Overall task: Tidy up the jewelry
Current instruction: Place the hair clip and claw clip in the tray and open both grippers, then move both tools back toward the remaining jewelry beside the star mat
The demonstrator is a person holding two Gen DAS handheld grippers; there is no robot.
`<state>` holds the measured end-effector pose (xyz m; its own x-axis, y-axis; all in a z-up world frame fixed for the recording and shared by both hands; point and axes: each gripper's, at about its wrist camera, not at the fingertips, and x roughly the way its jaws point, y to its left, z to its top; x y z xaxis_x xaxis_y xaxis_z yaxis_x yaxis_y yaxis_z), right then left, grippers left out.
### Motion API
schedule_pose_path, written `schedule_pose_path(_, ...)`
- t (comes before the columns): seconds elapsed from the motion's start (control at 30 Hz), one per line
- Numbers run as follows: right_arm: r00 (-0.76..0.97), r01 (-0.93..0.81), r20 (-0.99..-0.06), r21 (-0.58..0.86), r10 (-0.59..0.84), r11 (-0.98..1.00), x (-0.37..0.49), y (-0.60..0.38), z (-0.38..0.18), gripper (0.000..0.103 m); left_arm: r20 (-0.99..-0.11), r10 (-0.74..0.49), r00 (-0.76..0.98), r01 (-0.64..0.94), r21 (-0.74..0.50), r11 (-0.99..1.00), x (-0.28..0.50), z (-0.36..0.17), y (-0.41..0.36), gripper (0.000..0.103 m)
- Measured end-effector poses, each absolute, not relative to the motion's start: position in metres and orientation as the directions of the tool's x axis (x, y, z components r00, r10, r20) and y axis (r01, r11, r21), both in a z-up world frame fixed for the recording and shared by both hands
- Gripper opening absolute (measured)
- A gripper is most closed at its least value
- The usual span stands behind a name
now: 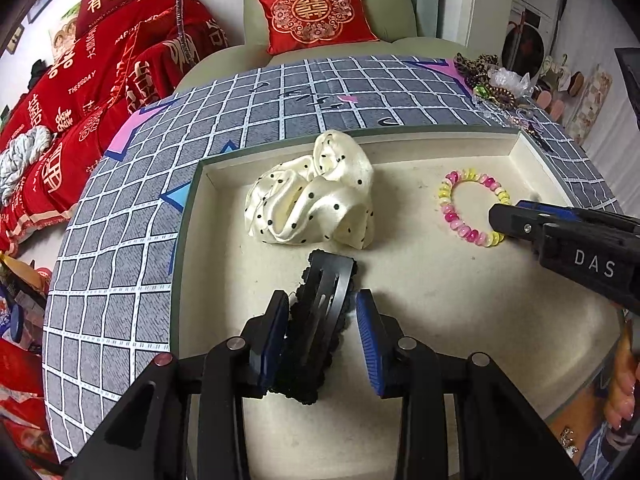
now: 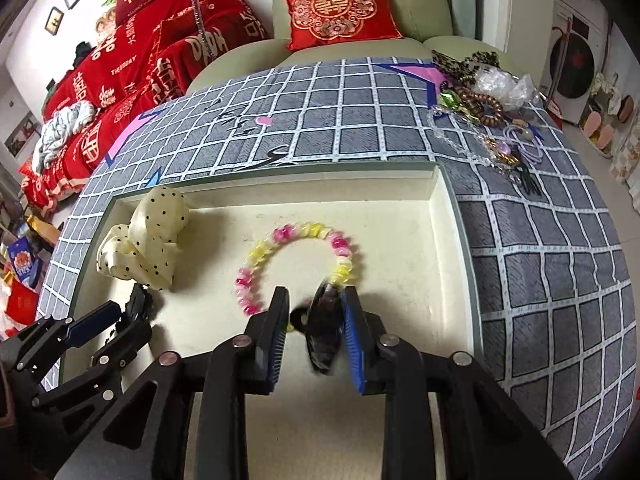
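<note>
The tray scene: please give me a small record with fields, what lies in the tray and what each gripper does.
tray: shallow cream tray on a grey checked cloth
in tray, far left: cream polka-dot scrunchie
in tray, right of scrunchie: pink and yellow bead bracelet, lying flat
left gripper: jaws apart around a black hair clip; left pad touching, right pad clear
right gripper: a dark, blurred item between the fingers, by the bracelet's near edge
outside tray: jewelry pile at the cloth's far right corner
</note>
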<state>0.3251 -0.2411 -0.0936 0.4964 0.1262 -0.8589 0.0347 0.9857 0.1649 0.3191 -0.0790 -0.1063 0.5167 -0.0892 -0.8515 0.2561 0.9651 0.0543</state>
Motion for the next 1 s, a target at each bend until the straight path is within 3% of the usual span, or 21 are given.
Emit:
schedule_pose_path(0.23,0.512,0.049,-0.839,0.242,0.184,0.969,0.319,-0.253,-0.084,0.061,-0.835,-0.089,0.543,0.258,0.066,0.964,0.313,-0.095,-0.08,0.044)
schedule_pose_path(0.27,0.517,0.05,-0.834,0.253,0.192,0.966,0.317,-0.255,-0.082,0.066,-0.832,-0.09,0.547,0.256,0.064,0.964,0.312,-0.092,-0.08,0.054)
schedule_pose_path(0.3,0.526,0.054,-0.826,0.272,0.205,0.961,0.315,-0.257,-0.078,0.068,-0.828,-0.093,0.553,0.253,0.061,0.965,0.31,-0.089,-0.079,0.082)
schedule_pose_path(0.37,0.538,0.057,-0.812,0.302,0.226,0.952,0.31,-0.258,-0.072,0.073,-0.803,-0.095,0.588,0.237,0.059,0.97,0.304,-0.08,-0.076,0.1)
schedule_pose_path(0.73,0.594,0.061,-0.763,0.359,0.256,0.931,0.264,-0.266,-0.033,0.081,-0.783,-0.118,0.611,0.227,0.03,0.973,0.27,-0.051,-0.061,0.103)
schedule_pose_path(0.87,0.608,0.044,-0.747,0.37,0.269,0.928,0.242,-0.267,-0.026,0.103,-0.774,-0.127,0.62,0.235,0.028,0.972,0.246,-0.041,-0.053,0.103)
schedule_pose_path(1.0,0.63,0.025,-0.73,0.362,0.267,0.932,0.217,-0.266,-0.018,0.103,-0.779,-0.146,0.61,0.231,-0.002,0.973,0.224,-0.037,-0.042,0.103)
